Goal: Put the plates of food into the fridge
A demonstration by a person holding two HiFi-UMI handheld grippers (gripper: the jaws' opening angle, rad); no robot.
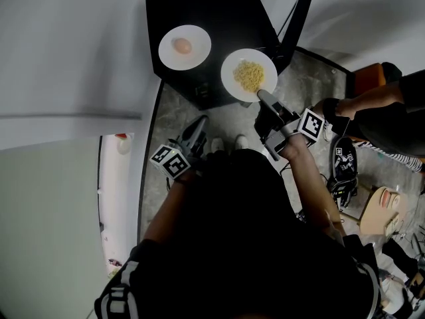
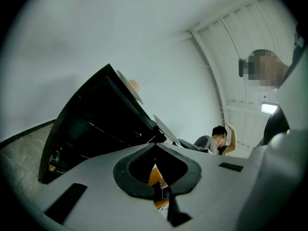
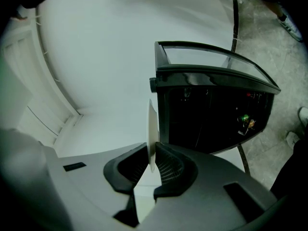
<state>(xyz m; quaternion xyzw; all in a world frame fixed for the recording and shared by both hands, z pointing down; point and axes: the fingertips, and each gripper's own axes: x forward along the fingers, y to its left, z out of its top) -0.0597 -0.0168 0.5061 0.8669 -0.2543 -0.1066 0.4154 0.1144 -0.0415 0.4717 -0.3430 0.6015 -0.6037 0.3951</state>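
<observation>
Head view: right gripper [image 1: 260, 94] clenched on the near rim of the yellow-food plate [image 1: 231, 78], which overhangs the corner of the black desk [image 1: 219, 12]. Egg plate [image 1: 196, 60] sits on the desk. A one-edge pinch: the plate may droop and shed food.

Left gripper view: left gripper [image 2: 155, 150] closed and empty, so it gives no support.

Right gripper view: rim edge-on between the pads. Possibly not clear of the desk top, and a snag would jolt it.
</observation>
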